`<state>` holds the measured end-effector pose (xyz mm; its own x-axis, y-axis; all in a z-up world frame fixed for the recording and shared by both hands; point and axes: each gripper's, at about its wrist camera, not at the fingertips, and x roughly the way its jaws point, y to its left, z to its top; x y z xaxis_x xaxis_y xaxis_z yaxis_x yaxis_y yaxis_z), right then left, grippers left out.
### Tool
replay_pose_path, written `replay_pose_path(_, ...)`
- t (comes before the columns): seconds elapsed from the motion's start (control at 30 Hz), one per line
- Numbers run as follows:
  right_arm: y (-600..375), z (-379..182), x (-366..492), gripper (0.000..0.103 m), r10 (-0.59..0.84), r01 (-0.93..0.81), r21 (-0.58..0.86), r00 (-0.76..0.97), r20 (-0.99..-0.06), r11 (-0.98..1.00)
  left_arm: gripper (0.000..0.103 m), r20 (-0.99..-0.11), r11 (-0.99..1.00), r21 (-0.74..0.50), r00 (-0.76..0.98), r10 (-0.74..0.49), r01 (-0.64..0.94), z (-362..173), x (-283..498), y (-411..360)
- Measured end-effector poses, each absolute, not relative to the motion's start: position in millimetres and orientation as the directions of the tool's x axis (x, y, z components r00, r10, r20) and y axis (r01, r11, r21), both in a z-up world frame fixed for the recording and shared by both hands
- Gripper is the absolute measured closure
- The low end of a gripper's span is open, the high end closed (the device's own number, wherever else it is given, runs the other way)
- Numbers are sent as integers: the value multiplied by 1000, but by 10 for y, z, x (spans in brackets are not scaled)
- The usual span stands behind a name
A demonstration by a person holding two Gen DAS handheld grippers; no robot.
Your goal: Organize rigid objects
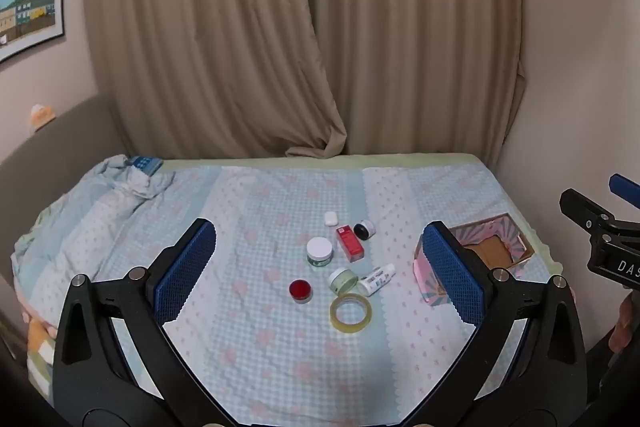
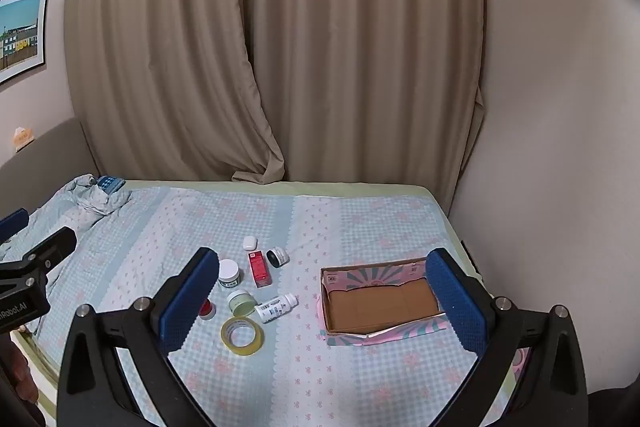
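Several small items lie clustered on the bed: a tape roll (image 1: 351, 313) (image 2: 242, 335), a red-lidded jar (image 1: 300, 290) (image 2: 206, 308), a green jar (image 1: 343, 279) (image 2: 241, 301), a white bottle on its side (image 1: 376, 279) (image 2: 276, 307), a white-lidded jar (image 1: 319, 251) (image 2: 229, 272), a red box (image 1: 349, 243) (image 2: 259, 268), a black-lidded jar (image 1: 364, 229) (image 2: 277, 257) and a small white case (image 1: 331, 218) (image 2: 249, 242). An open empty cardboard box (image 1: 494, 251) (image 2: 380, 301) sits to their right. My left gripper (image 1: 320, 279) and right gripper (image 2: 322, 301) are both open and empty above the bed.
The bed carries a blue checked sheet (image 2: 360, 223). A crumpled blanket with a blue patterned item (image 1: 146, 165) (image 2: 110, 183) lies at the far left. Curtains (image 2: 280, 47) hang behind the bed and a wall (image 2: 560, 147) borders its right side.
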<state>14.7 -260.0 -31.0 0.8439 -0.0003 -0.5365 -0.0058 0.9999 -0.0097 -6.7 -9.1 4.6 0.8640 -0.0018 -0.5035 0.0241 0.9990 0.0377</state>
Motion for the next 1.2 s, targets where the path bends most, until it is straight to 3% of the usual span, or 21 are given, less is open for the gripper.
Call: replay_pose_path(1.2,-2575,-371,164,0,-8,3,-11,845,-534,1000,0,-510,999,35,860,-3,24,-7,-80,-119)
